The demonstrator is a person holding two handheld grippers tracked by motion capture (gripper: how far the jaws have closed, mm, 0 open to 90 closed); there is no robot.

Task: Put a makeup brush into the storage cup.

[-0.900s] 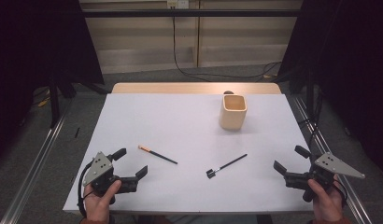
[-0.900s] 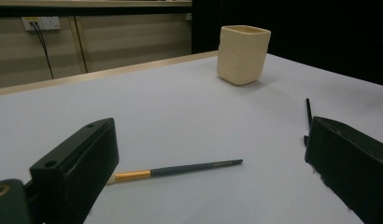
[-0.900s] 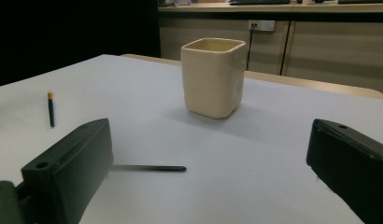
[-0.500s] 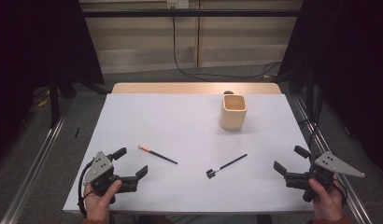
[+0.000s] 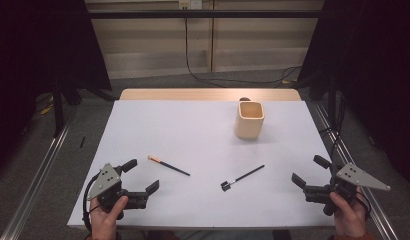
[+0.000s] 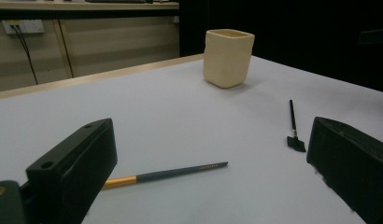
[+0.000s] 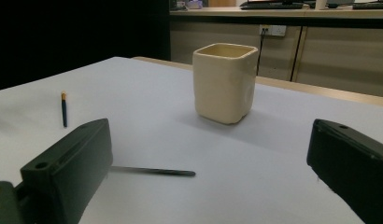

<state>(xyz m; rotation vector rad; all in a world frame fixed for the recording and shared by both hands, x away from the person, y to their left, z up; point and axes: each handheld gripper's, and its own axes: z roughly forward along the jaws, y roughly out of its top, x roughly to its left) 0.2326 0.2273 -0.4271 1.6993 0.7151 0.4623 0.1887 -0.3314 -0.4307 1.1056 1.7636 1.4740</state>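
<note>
Two slim brushes flat on the white table [image 5: 193,125], well apart from each other, with a cream square cup [image 5: 250,120] upright farther back toward the right

Orange-tipped brush [image 5: 168,166] left of centre, long axis diagonal in the high view: orange end toward the far left, dark handle running to the near right. Seen in the left gripper view [image 6: 164,175] just beyond the left jaw, orange ferrule partly hidden behind that jaw

Black brush [image 5: 242,177] right of centre, also diagonal but the other way: blocky dark head at the near left, thin handle pointing up toward the far right, roughly toward the cup's side of the table

Left gripper [image 5: 142,177] at the near left corner, held in a hand [image 5: 105,217], jaws spread wide and holding nothing

Right gripper [image 5: 310,171] at the near right edge, in the other hand [image 5: 349,220], jaws likewise wide apart and empty, pointing inward over the table
</note>
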